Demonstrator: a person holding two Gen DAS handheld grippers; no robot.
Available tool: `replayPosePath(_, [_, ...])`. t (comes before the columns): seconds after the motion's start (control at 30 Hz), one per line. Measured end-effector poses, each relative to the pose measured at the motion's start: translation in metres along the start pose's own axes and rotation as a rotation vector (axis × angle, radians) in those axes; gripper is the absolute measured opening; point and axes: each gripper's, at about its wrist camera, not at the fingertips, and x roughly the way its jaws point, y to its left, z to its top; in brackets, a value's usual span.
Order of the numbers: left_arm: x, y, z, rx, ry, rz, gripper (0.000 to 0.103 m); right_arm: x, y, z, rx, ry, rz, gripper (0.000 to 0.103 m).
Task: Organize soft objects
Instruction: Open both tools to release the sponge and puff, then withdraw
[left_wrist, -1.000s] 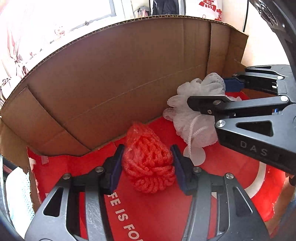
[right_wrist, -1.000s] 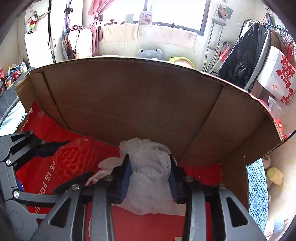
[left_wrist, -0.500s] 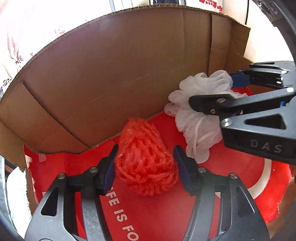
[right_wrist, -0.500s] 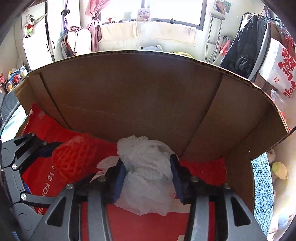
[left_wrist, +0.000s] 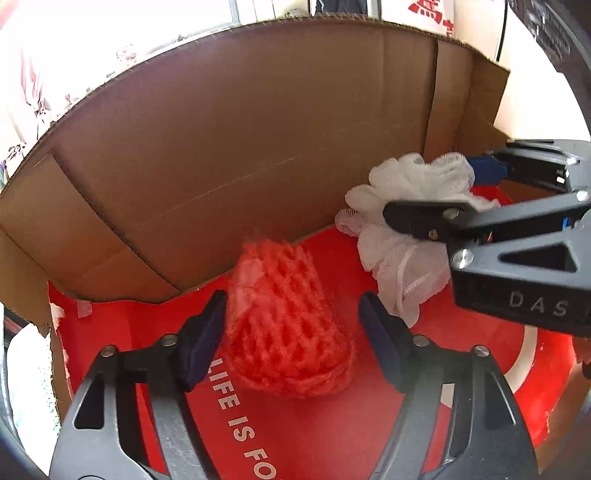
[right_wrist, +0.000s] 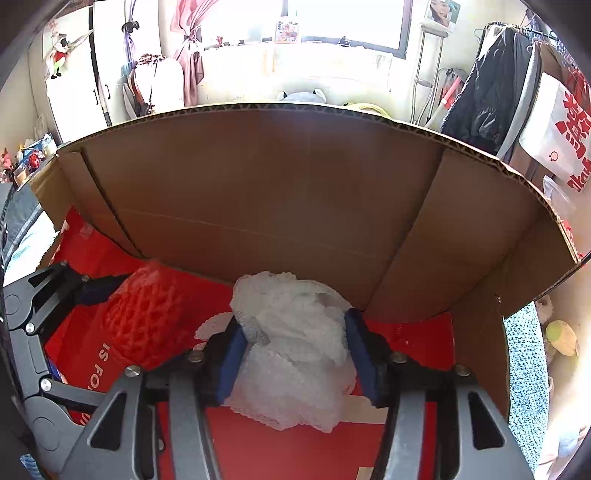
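Observation:
A red foam net (left_wrist: 288, 325) lies on the red floor of a cardboard box (left_wrist: 258, 140). My left gripper (left_wrist: 293, 332) is open around it, with a gap on each side of the net. A white mesh bath puff (right_wrist: 295, 350) lies to its right on the box floor. My right gripper (right_wrist: 295, 354) straddles the puff with its jaws spread wide; the puff bulges loosely between the pads. The red net also shows in the right wrist view (right_wrist: 147, 325), and the puff in the left wrist view (left_wrist: 406, 206).
The box's brown back wall (right_wrist: 277, 206) and side flaps rise close ahead. The red liner (left_wrist: 332, 435) bears white lettering. Beyond the box are a window, hanging clothes (right_wrist: 491, 96) and a patterned cloth (right_wrist: 524, 369) at the right.
Both grippers' jaws have spread apart, letting go of the red net and the white puff. Both objects have expanded and settled on the box floor. The grippers have drawn back slightly.

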Motion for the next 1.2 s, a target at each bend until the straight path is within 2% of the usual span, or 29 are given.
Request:
replayPosePath(0.27, [-0.013,0.012,-0.004,-0.046,-0.038,-0.009,0.075,-0.007,0.002,-0.002,0.008,-0.016,-0.015,0.072])
replayPosePath(0.43, [-0.027,0.026,-0.008,-0.091,-0.083,-0.008,0.082,-0.026,0.003,-0.001,0.016,-0.055,-0.021,0.077])
replayPosePath(0.63, [-0.055,0.038,-0.015,-0.136,-0.148,0.008,0.087,-0.063,0.0,-0.001,0.039,-0.12,-0.038,0.08])
replayPosePath(0.73, [-0.072,0.047,-0.013,-0.161,-0.17,0.018,0.087,-0.085,-0.003,-0.002,0.054,-0.156,-0.048,0.086])
replayPosePath(0.87, [-0.089,0.058,-0.015,-0.207,-0.174,0.033,0.087,-0.113,-0.005,-0.006,0.056,-0.196,-0.068,0.087])
replayPosePath(1.0, [-0.095,0.065,-0.019,-0.238,-0.172,0.051,0.087,-0.139,-0.006,-0.013,0.049,-0.229,-0.098,0.095])
replayPosePath(1.2, [-0.106,0.074,-0.035,-0.313,-0.187,0.056,0.087,-0.179,-0.006,-0.033,0.06,-0.296,-0.111,0.097])
